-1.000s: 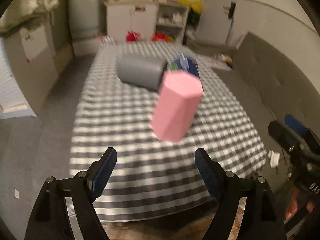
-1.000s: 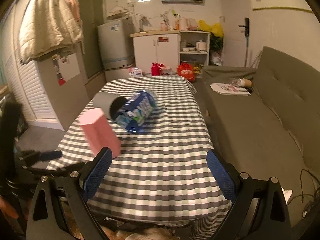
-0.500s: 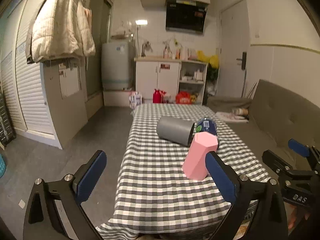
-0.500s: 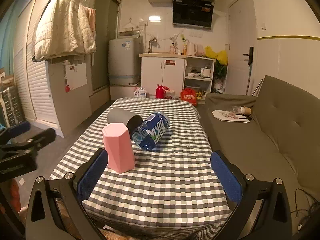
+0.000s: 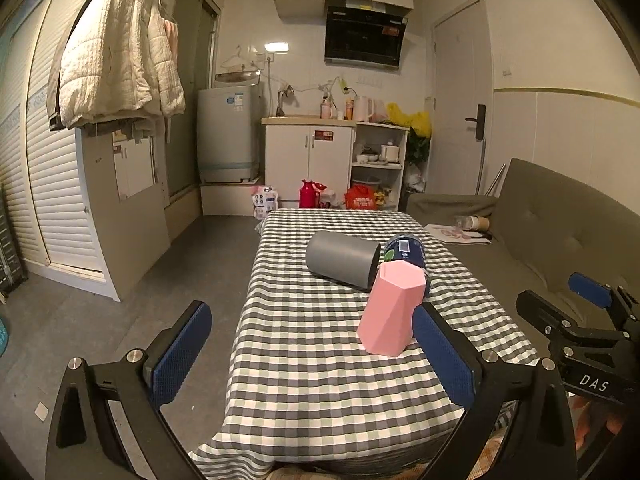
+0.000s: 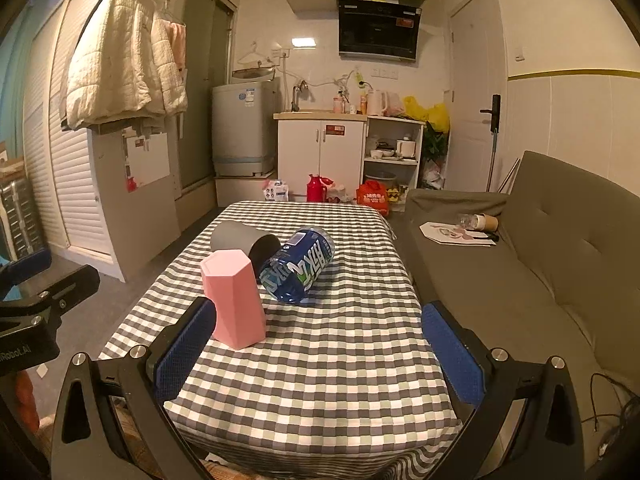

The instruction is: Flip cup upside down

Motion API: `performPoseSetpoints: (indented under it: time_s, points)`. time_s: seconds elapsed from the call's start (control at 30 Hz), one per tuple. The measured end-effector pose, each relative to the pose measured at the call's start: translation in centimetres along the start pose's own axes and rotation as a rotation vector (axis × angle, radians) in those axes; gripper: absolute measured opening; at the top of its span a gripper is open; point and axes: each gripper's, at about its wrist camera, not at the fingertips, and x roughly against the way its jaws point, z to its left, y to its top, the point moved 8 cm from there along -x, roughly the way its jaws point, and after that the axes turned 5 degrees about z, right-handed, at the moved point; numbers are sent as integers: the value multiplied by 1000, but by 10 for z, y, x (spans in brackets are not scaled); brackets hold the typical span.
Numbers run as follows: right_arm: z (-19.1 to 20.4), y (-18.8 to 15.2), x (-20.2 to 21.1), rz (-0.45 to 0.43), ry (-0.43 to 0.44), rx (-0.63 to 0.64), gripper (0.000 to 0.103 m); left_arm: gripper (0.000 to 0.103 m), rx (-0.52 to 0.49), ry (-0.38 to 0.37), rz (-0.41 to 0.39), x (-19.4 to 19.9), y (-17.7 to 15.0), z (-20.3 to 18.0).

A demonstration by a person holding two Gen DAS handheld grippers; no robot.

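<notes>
A pink hexagonal cup (image 5: 392,308) stands on the checked tablecloth (image 5: 320,380) with its closed end up; it also shows in the right wrist view (image 6: 236,300). My left gripper (image 5: 316,356) is open and empty, held back near the table's front edge. My right gripper (image 6: 320,356) is open and empty, also near the front edge, with the pink cup just beyond its left finger (image 6: 180,352). The right gripper shows at the right edge of the left wrist view (image 5: 576,320).
A grey cup (image 5: 342,258) lies on its side behind the pink cup, next to a blue can (image 6: 298,270) also on its side. A grey sofa (image 6: 540,260) runs along the table's right. Cabinets (image 6: 320,152) and a washing machine (image 6: 242,128) stand at the back.
The pink cup, tilted above the table a second ago, now stands on the cloth. Both grippers have pulled back and levelled out, staying open.
</notes>
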Motion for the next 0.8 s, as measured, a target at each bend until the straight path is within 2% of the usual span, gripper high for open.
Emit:
performPoseSetpoints:
  time_s: [0.8]
  points:
    - [-1,-2,0,5,-5,0,103,103,13,16,14,-3,-6,7]
